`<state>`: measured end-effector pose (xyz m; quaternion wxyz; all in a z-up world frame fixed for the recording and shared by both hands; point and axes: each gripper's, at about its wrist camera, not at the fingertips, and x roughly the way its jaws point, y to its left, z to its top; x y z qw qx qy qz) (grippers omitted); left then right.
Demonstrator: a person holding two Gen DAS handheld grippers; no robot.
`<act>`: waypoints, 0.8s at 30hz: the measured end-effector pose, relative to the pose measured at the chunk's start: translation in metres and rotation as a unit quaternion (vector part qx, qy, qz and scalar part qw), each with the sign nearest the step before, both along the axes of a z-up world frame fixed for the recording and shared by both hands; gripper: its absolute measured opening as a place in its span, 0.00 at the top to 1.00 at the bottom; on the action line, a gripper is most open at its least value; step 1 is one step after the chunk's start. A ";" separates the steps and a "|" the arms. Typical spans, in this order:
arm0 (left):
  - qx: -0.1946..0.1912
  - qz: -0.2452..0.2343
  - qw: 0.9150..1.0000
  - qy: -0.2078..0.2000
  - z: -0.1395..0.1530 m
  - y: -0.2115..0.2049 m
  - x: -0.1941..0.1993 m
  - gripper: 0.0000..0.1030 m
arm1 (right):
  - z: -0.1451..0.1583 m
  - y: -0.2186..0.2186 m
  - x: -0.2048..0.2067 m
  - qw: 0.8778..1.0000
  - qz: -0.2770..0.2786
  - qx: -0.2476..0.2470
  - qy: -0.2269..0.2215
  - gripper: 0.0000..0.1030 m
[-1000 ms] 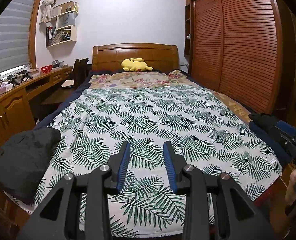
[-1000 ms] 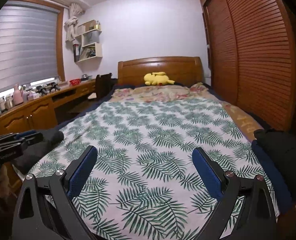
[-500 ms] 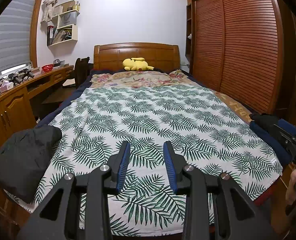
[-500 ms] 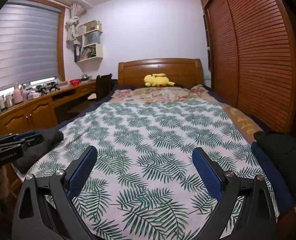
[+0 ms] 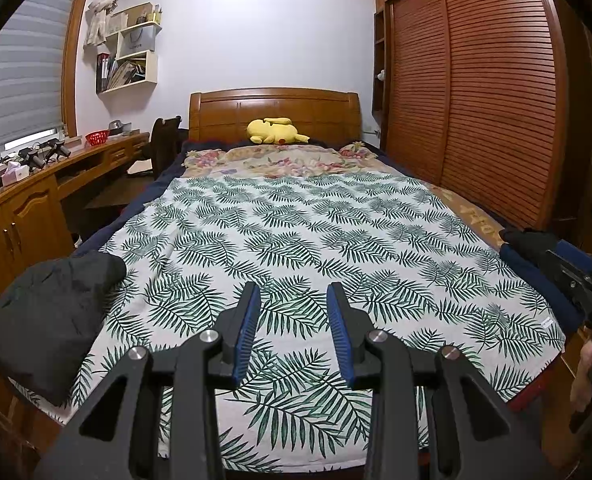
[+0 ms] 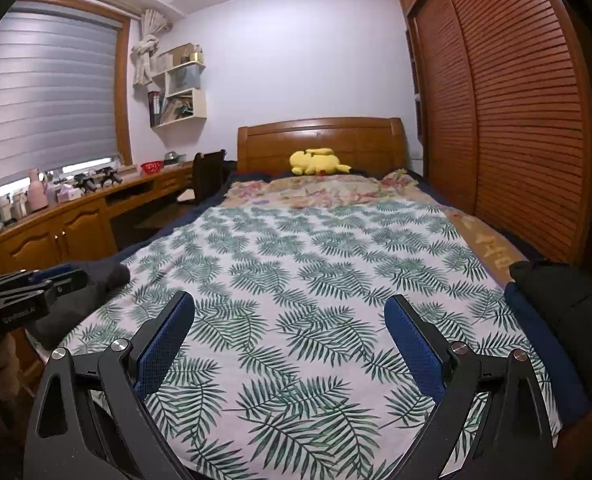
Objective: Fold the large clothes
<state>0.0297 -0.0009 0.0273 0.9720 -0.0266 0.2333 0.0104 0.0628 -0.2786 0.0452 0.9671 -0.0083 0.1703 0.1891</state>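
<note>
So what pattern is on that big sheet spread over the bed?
Green palm-frond leaves on white, covering the sheet; clearest in the left wrist view.

A yellow plush toy lies far ahead against the wooden headboard. A louvred wardrobe stands to the right; a long wooden desk, red basket and wall shelves to the left.

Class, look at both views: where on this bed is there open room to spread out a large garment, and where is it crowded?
Free: the leaf-print sheet, between the black garment at its left corner and the dark clothes at its right edge. Crowded: the headboard end, with the yellow plush toy and floral bedding.
</note>
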 end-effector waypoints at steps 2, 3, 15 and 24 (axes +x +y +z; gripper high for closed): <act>0.002 0.000 1.000 -0.002 0.001 0.000 -0.002 0.67 | 0.000 0.001 -0.001 1.000 -0.001 0.000 -0.001 0.05; 0.002 0.000 1.000 -0.003 0.001 -0.001 -0.002 0.67 | 0.000 0.001 -0.001 1.000 -0.001 0.000 -0.001 0.05; 0.011 0.000 1.000 -0.010 0.004 -0.005 -0.006 0.67 | 0.001 0.001 -0.001 1.000 0.000 0.000 -0.001 0.05; 0.009 0.000 1.000 -0.010 0.004 -0.004 -0.006 0.67 | 0.001 0.001 -0.002 1.000 0.000 0.000 0.000 0.05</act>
